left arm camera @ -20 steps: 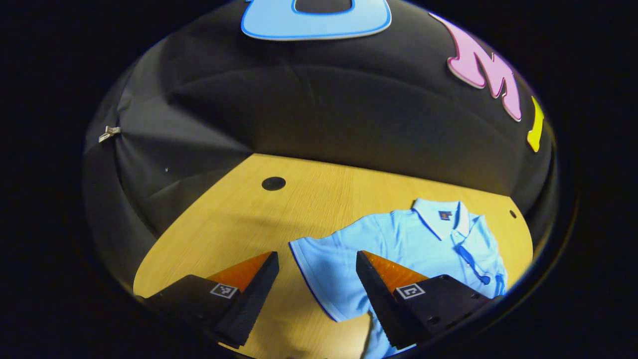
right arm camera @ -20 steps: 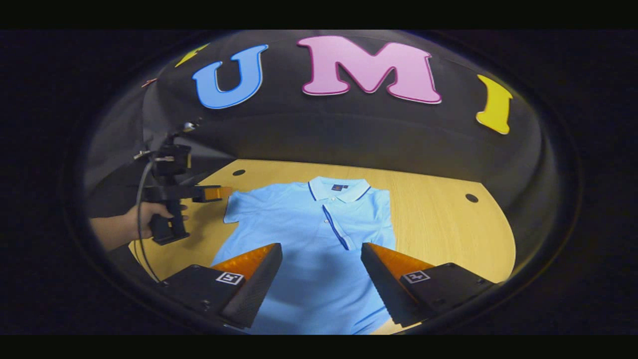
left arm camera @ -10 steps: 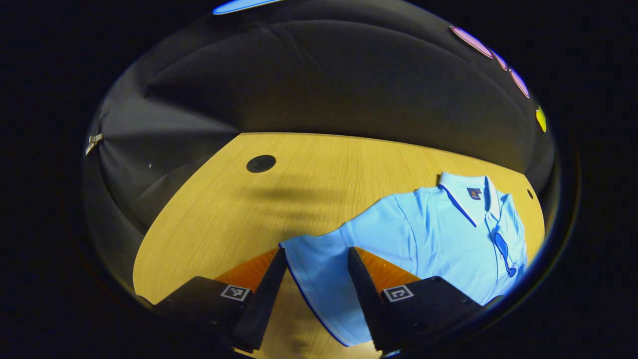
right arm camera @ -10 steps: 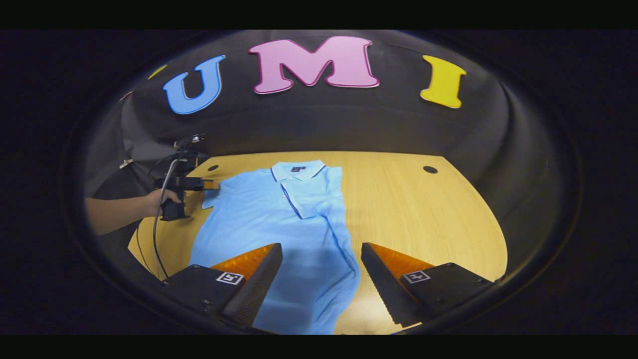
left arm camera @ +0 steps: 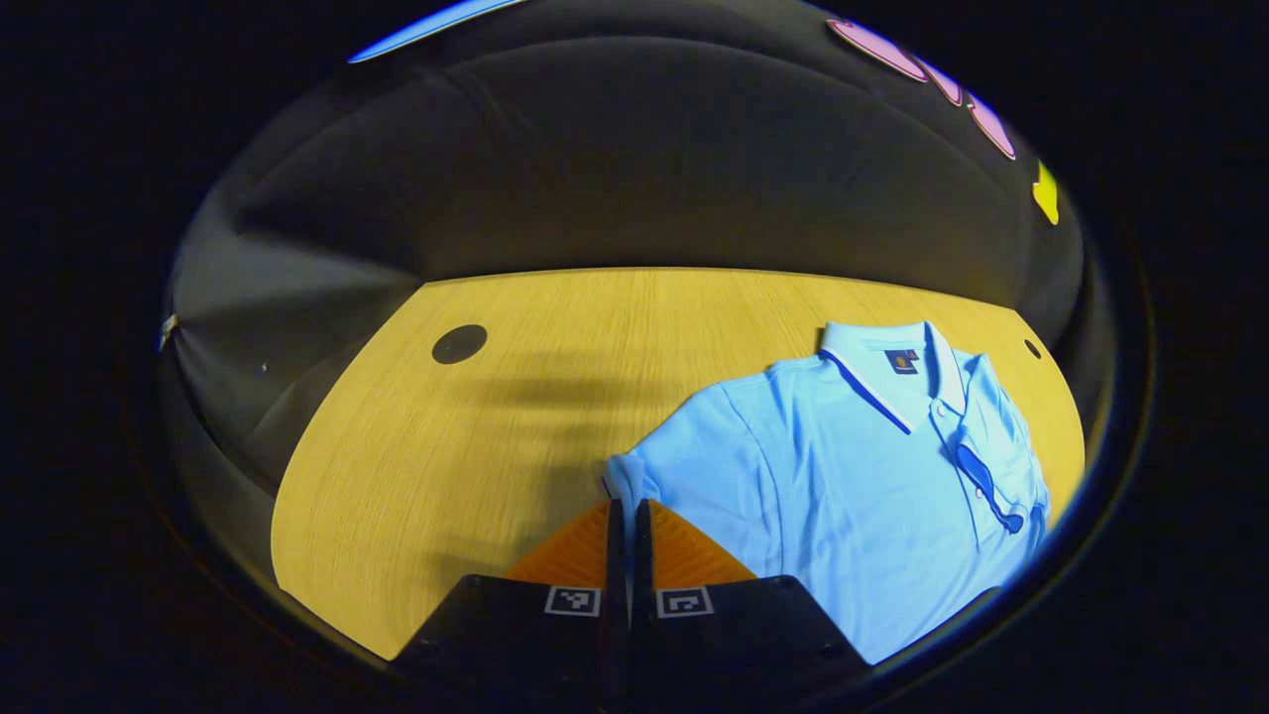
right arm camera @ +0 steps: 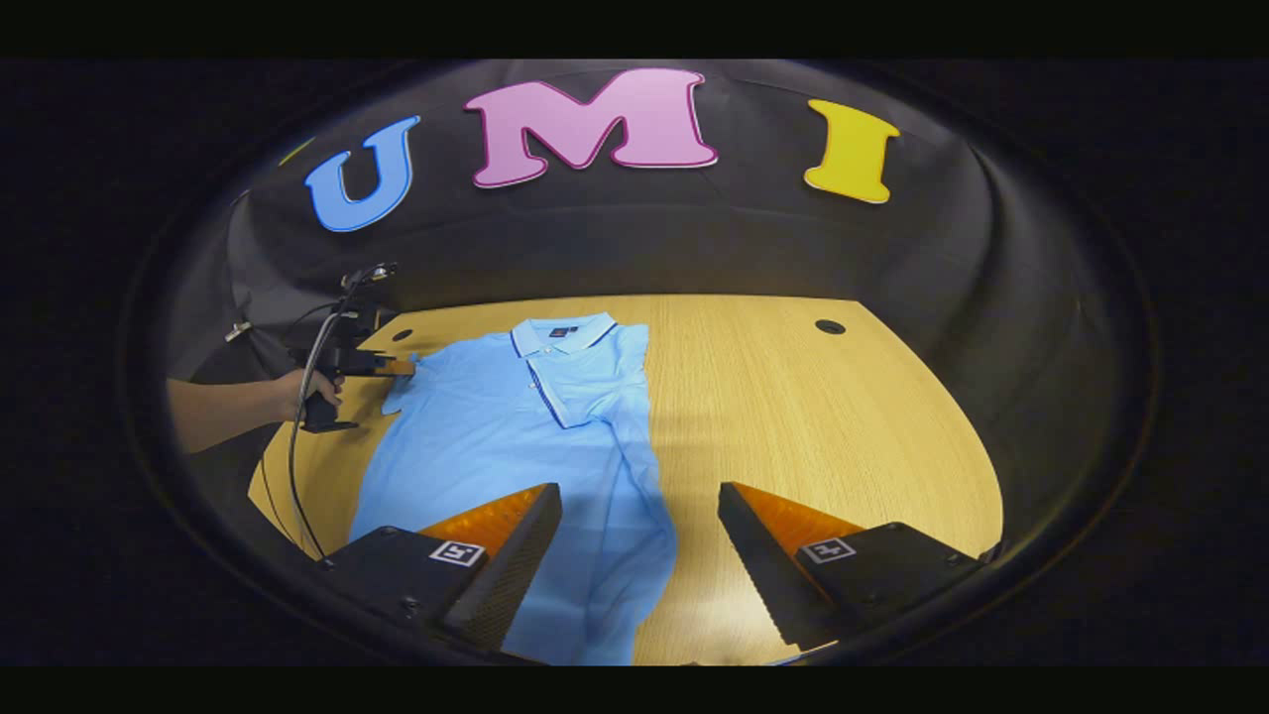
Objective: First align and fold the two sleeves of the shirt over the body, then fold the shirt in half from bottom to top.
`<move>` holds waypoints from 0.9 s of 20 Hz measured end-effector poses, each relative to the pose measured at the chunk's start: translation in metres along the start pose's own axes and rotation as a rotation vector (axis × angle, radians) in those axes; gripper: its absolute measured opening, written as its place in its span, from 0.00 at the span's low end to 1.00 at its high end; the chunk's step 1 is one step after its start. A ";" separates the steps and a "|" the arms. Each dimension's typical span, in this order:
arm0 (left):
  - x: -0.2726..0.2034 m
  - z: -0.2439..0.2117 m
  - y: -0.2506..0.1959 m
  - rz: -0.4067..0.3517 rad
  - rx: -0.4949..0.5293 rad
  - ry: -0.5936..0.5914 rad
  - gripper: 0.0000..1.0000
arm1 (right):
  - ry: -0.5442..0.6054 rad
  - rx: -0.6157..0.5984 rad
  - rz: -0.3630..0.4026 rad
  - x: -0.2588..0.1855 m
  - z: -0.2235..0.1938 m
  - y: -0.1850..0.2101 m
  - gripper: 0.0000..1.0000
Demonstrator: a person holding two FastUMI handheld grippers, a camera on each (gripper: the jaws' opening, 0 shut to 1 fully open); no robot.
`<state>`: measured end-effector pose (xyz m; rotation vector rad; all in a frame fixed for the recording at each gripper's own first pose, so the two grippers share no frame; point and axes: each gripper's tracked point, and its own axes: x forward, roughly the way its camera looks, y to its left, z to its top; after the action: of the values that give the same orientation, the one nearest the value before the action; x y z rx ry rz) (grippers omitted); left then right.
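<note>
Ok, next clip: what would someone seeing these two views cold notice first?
A light blue polo shirt lies on the wooden table, its right sleeve already folded over the body. In the left gripper view, the left hand-held gripper is closed on the edge of the other sleeve. The right hand-held gripper hangs open above the shirt's lower part.

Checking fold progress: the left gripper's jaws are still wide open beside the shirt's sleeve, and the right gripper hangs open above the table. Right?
Not quite. The left gripper has its jaws closed at the sleeve edge, as the left gripper view shows; whether cloth lies between them is hidden. The right gripper does hang open above the table, over the shirt.
</note>
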<state>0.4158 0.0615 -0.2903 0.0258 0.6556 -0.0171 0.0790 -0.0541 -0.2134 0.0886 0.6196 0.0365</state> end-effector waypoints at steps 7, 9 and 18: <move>-0.058 0.078 -0.095 -0.172 0.024 -0.140 0.06 | 0.003 -0.005 -0.006 -0.021 -0.010 -0.021 0.99; -0.079 0.086 -0.138 -0.247 0.045 -0.152 0.06 | 0.008 0.015 -0.008 -0.026 -0.015 -0.024 0.99; -0.164 0.071 -0.221 -0.464 -0.024 -0.198 0.98 | 0.030 0.048 0.002 -0.055 -0.041 -0.010 0.99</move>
<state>0.3235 -0.1603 -0.1380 -0.1497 0.4517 -0.4538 0.0103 -0.0640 -0.2157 0.1356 0.6505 0.0245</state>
